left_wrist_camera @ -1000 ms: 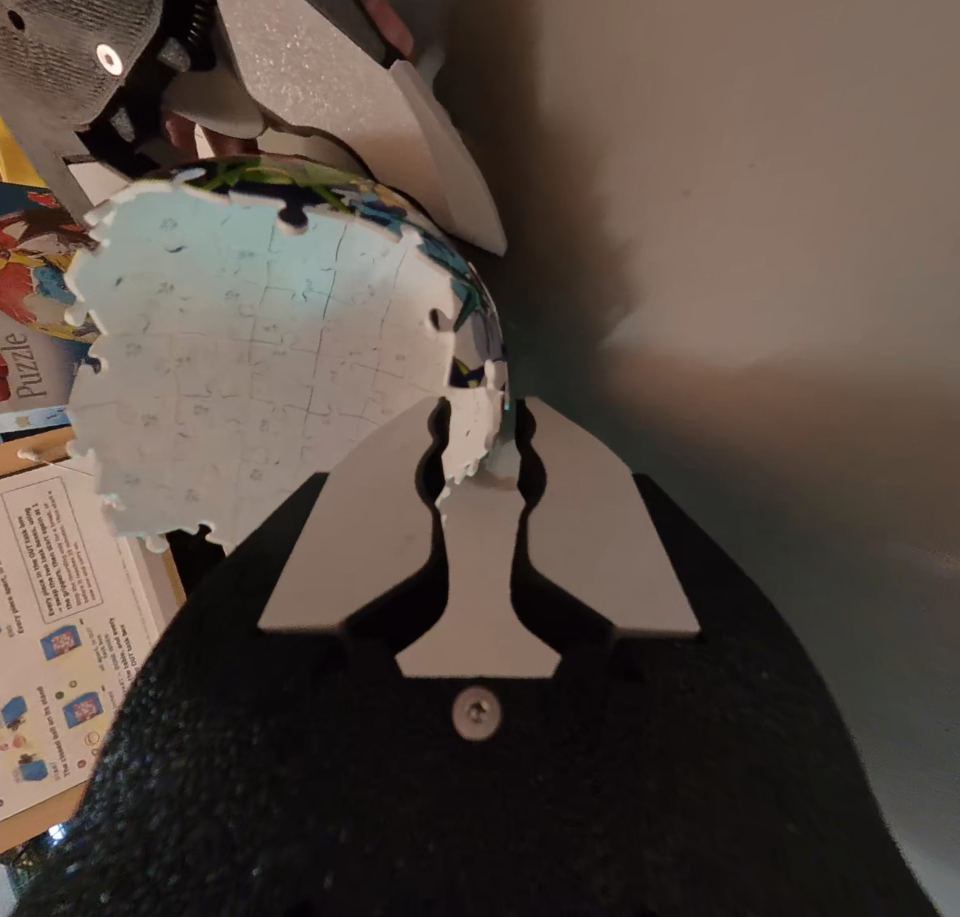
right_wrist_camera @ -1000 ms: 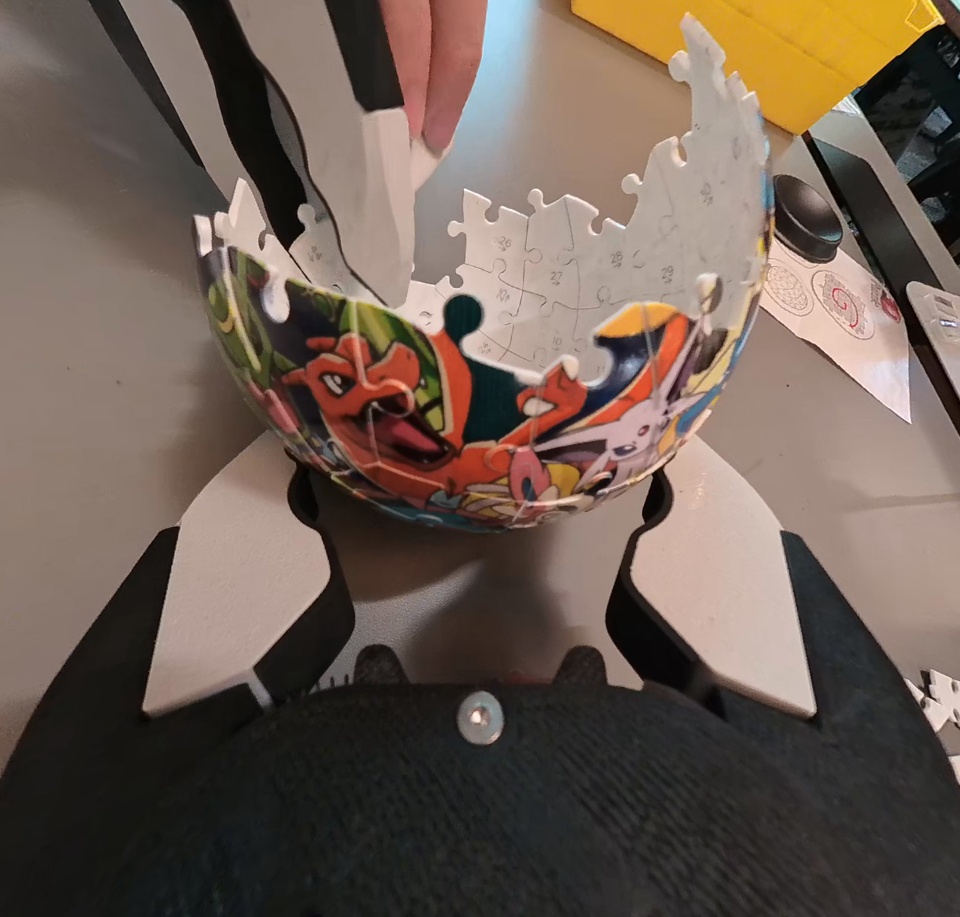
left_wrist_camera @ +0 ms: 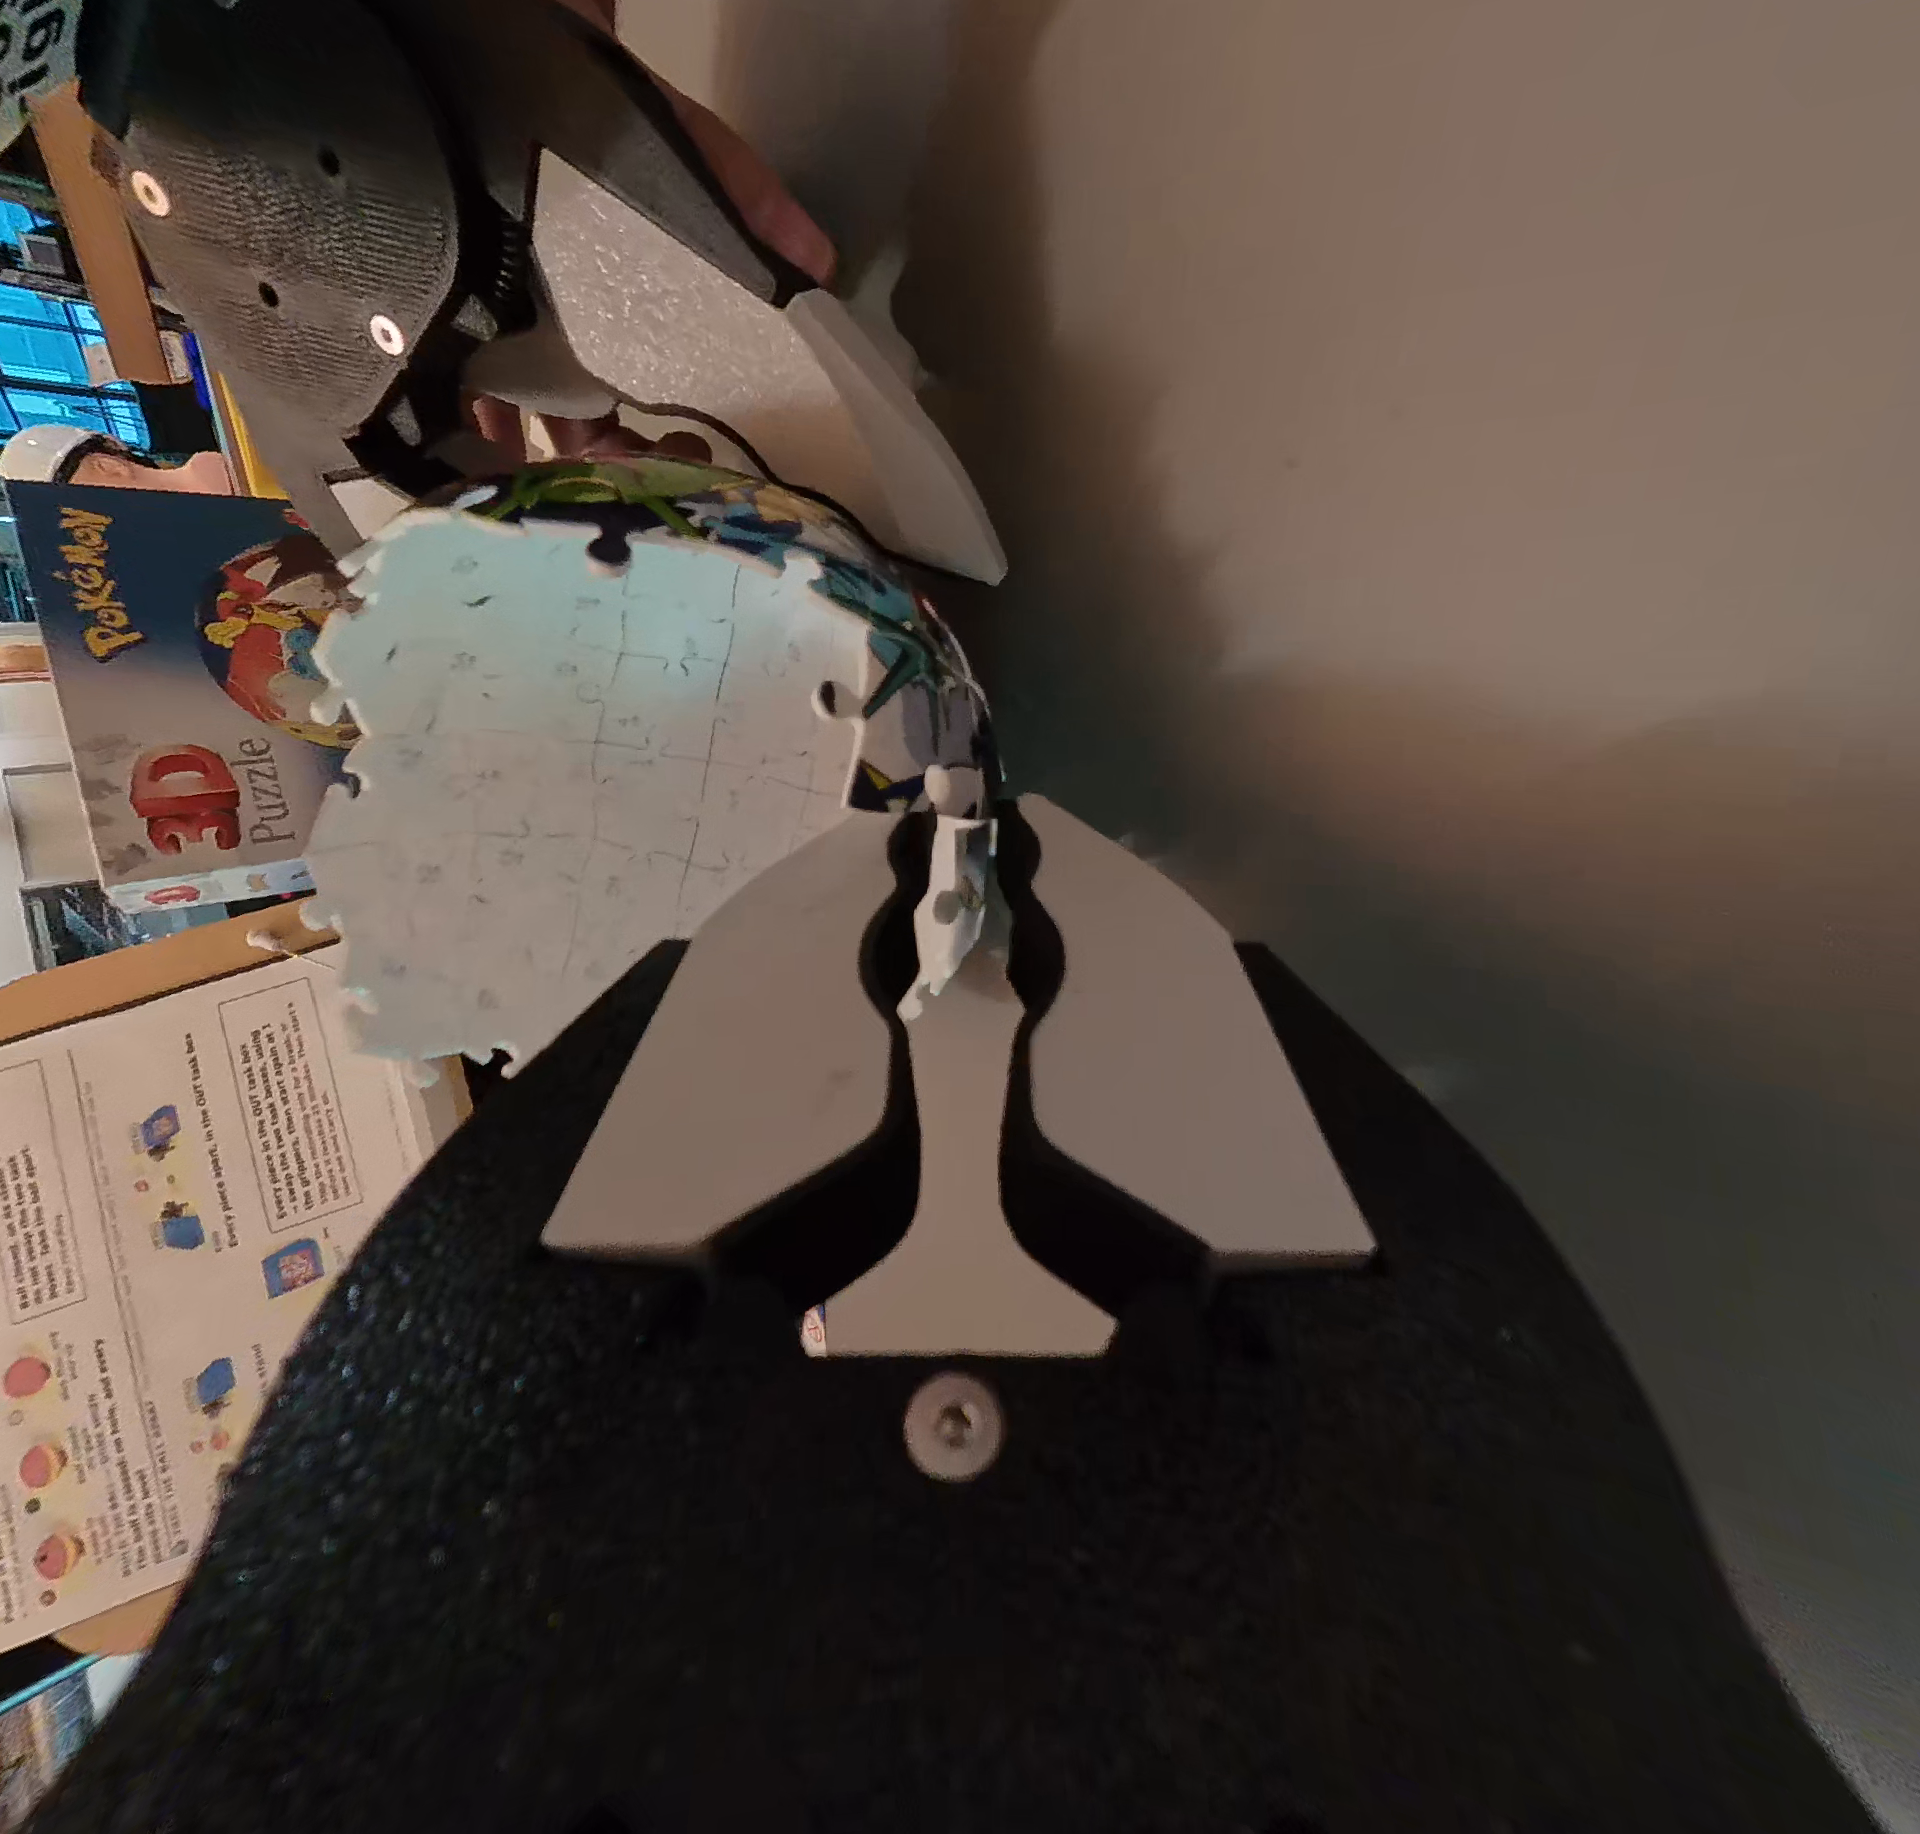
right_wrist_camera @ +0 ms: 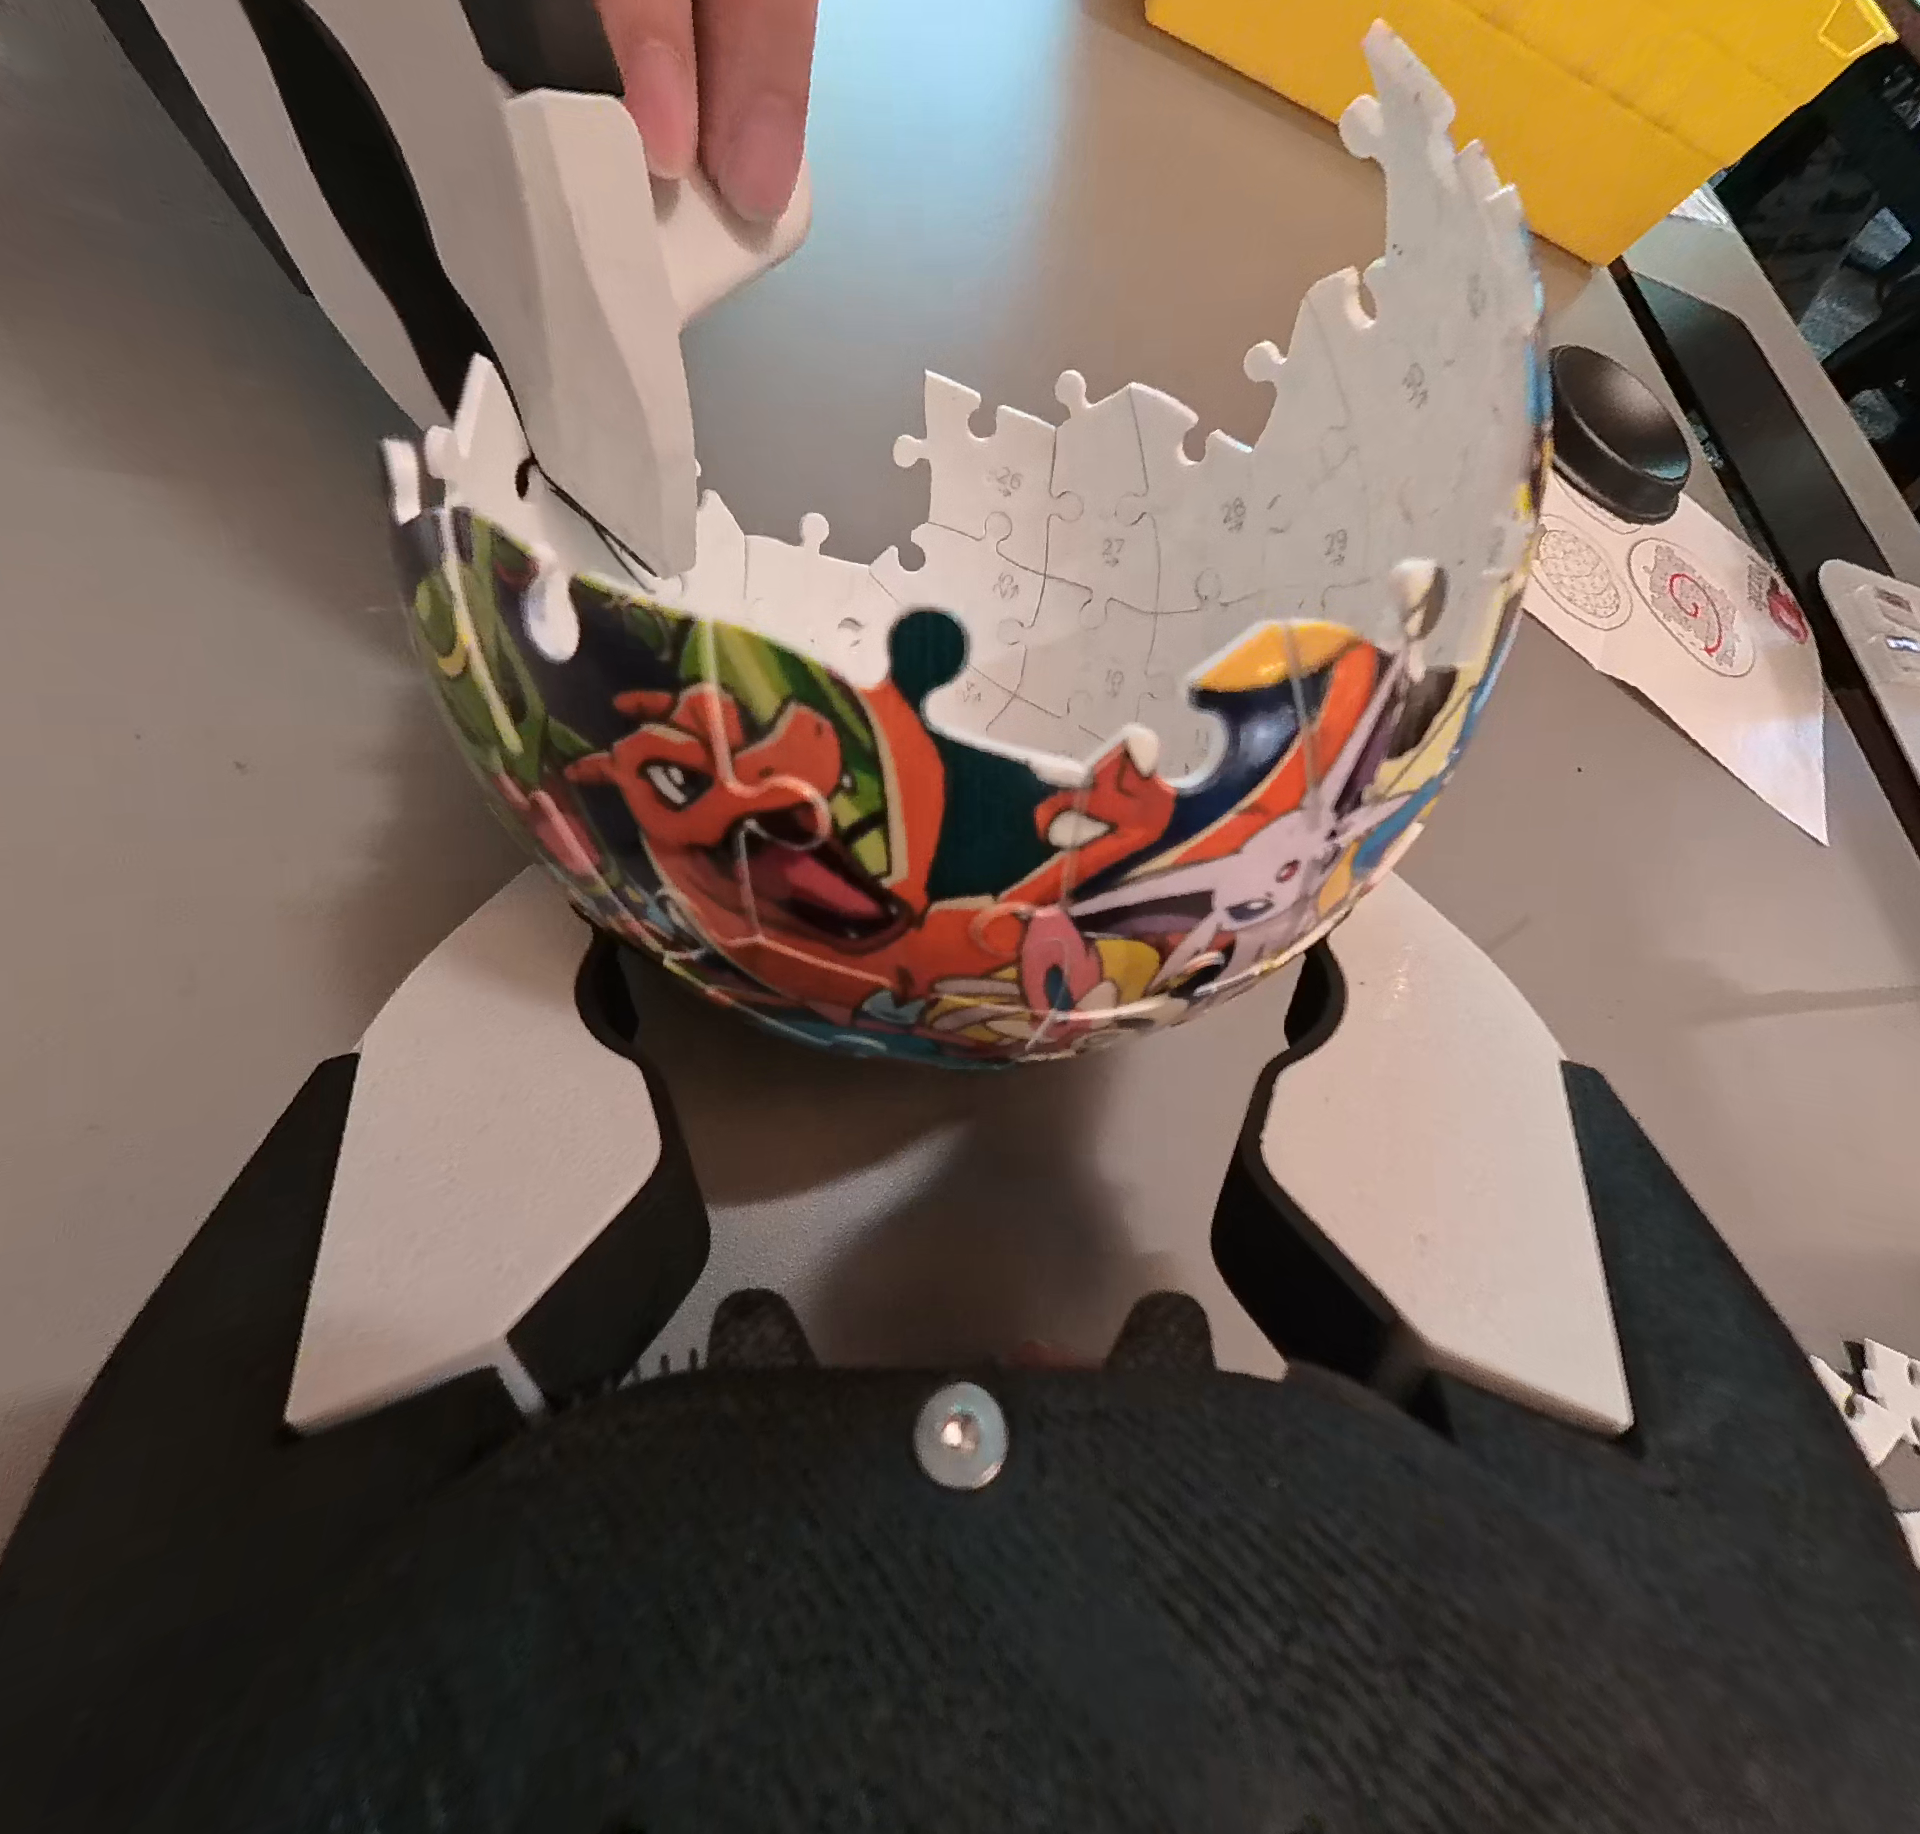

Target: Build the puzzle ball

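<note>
The left gripper point(left_wrist_camera: 961, 885) has its fingers pinched together on the jagged rim of the half-built puzzle ball point(left_wrist_camera: 582, 776), at the centre of the left wrist view; this grip on the thin wall seems meant to steady the shell, or to press a rim piece home. In the right wrist view that same gripper comes down from the upper left, steeply tilted, with a person's fingers point(right_wrist_camera: 727, 70) resting on its white tip.

The right gripper point(right_wrist_camera: 961, 974) is spread wide, its two fingers cradling the ball's printed underside at lower centre, probably bracing it against the grey table point(right_wrist_camera: 187, 745). The bowl's opening faces up.

Outward, a yellow bin point(right_wrist_camera: 1507, 49) sits at upper right, a black puck point(right_wrist_camera: 1621, 444) and a printed sheet point(right_wrist_camera: 1704, 662) at right.
</note>
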A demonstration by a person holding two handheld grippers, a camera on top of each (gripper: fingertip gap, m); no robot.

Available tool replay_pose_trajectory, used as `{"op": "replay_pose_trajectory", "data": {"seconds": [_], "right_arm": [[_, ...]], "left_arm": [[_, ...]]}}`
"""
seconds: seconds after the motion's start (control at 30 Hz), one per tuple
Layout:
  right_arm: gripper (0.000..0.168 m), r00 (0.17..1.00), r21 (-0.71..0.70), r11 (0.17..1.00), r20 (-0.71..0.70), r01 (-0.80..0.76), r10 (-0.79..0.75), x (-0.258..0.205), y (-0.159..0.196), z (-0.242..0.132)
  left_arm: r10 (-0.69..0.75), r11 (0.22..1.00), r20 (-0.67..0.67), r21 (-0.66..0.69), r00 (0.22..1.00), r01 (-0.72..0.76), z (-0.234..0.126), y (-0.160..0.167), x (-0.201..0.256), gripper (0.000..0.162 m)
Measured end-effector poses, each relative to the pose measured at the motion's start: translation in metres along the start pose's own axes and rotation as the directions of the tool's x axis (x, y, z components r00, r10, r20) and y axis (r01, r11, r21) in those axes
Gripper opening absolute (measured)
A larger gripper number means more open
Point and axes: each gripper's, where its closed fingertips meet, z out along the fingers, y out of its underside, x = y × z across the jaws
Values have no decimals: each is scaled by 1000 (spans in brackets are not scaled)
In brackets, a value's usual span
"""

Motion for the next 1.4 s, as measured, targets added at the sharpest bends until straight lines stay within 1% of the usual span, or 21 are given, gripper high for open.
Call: {"op": "replay_pose_trajectory", "data": {"seconds": [0.2,0.4,0.47,0.57,0.63,0.67,0.77,0.87,1.0,1.17,1.3,1.4], "right_arm": [[124,1000,0,1000,0,0,0,0,0,0],[122,1000,3,1000,7,5,-5,-2,0,0],[122,1000,3,1000,7,4,-4,-2,0,0],[122,1000,-3,1000,3,-3,3,0,0,0],[122,1000,-1,1000,3,-1,1,-1,0,0],[122,1000,-2,1000,5,-1,1,-1,0,0],[122,1000,-3,1000,5,-3,3,-1,0,0],[122,1000,-1,1000,4,-1,1,-1,0,0],[122,1000,1,1000,3,1,-1,-1,0,0],[121,1000,1,1000,4,1,-1,-1,0,0],[120,1000,0,1000,8,0,0,-1,0,0],[121,1000,0,1000,6,0,0,-1,0,0]], "left_arm": [[-45,998,-48,42,998,47,3,-1,3,8],[-75,994,-135,73,988,85,4,0,8,2],[-73,994,-133,74,988,83,4,1,7,2],[-66,995,-109,63,992,73,4,2,3,5],[-87,995,-87,49,992,92,4,4,-2,17],[-89,995,-86,45,992,93,2,6,-3,20],[-87,995,-87,33,992,90,0,11,-5,21],[-55,998,-95,-4,994,55,1,18,-5,23],[-25,999,-133,-28,991,21,1,24,-5,25],[22,998,-128,-48,992,-28,-1,28,-10,19],[-2,998,-158,-61,987,-8,-4,26,-7,18],[-21,998,-204,-67,979,7,-8,24,5,14]]}}
